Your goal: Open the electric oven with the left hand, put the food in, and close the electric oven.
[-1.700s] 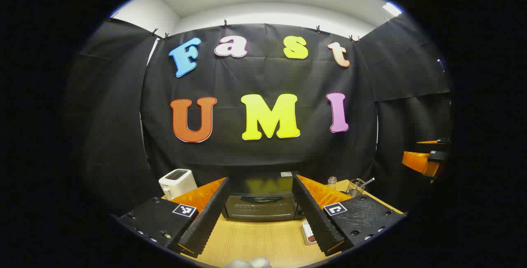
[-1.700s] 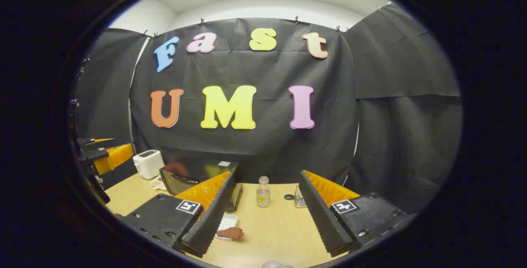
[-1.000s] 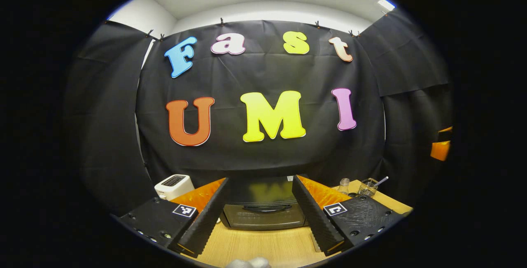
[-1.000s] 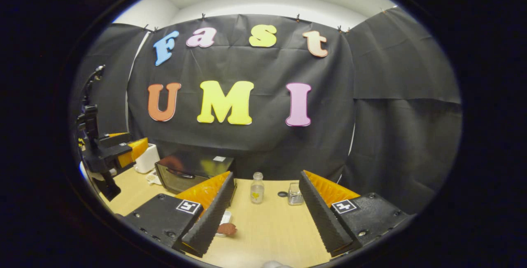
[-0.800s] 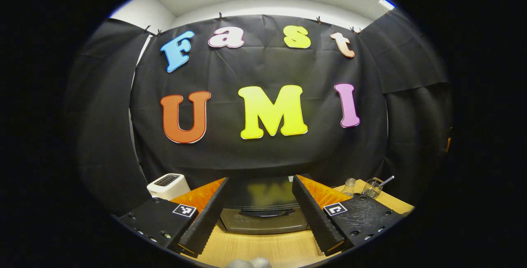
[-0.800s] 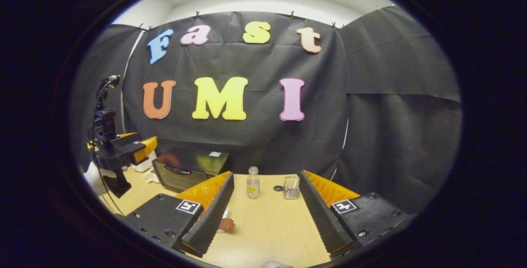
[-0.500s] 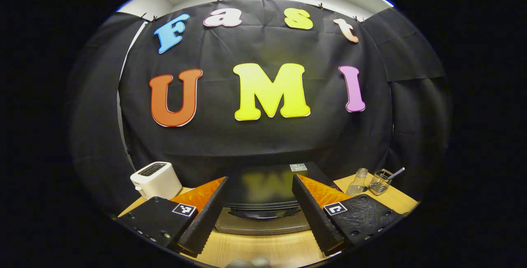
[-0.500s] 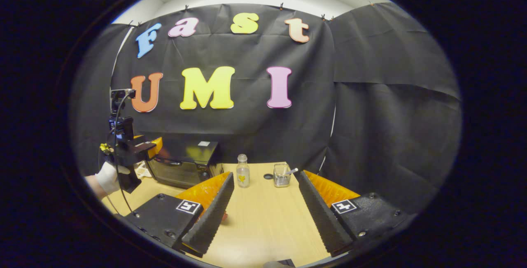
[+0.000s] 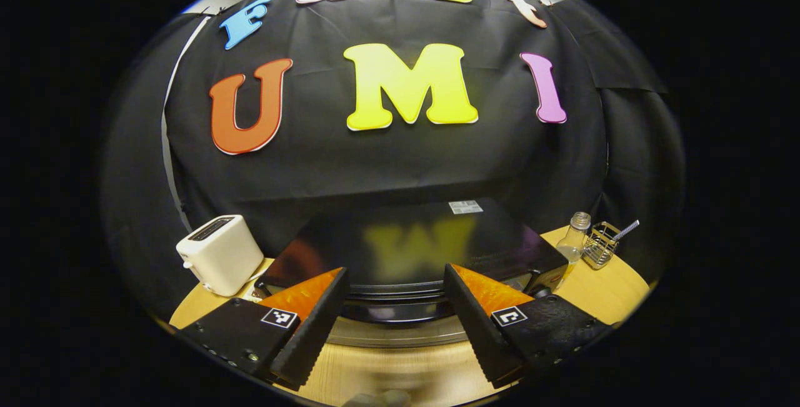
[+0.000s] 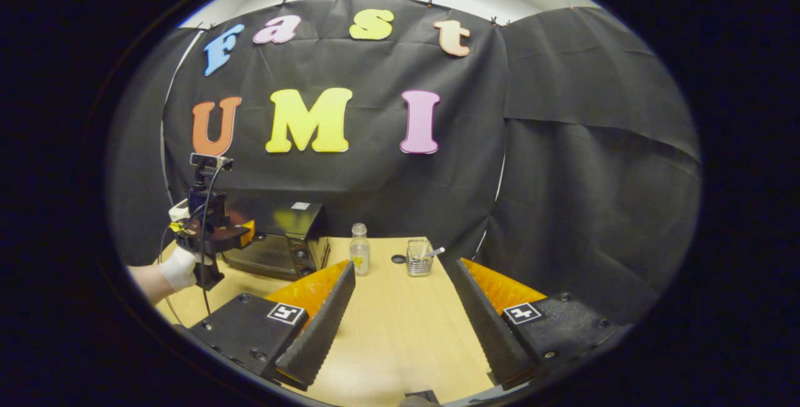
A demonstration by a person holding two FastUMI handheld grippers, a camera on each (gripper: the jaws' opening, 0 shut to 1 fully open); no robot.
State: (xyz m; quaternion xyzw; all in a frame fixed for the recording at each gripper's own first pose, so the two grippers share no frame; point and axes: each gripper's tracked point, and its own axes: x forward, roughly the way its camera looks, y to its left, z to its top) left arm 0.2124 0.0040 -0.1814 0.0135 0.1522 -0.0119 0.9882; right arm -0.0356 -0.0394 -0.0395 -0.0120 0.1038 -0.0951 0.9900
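Note:
The black electric oven stands close in front of my left gripper, its door shut. The dark curved door handle lies between the open left fingers, and nothing is held. In the right gripper view the oven sits at the left of the wooden table. There the left gripper, held by a white-gloved hand, hovers at the oven's front top edge. My right gripper is open and empty above the table.
A white toaster stands left of the oven. A small glass bottle, a wire holder with a utensil and a small dark cap stand right of it, with the bottle and holder also in the left gripper view.
My left gripper has moved forward and down to the oven, so the handle now lies between its fingers. The right gripper view has swung away, and the brown food and white tray have left it.

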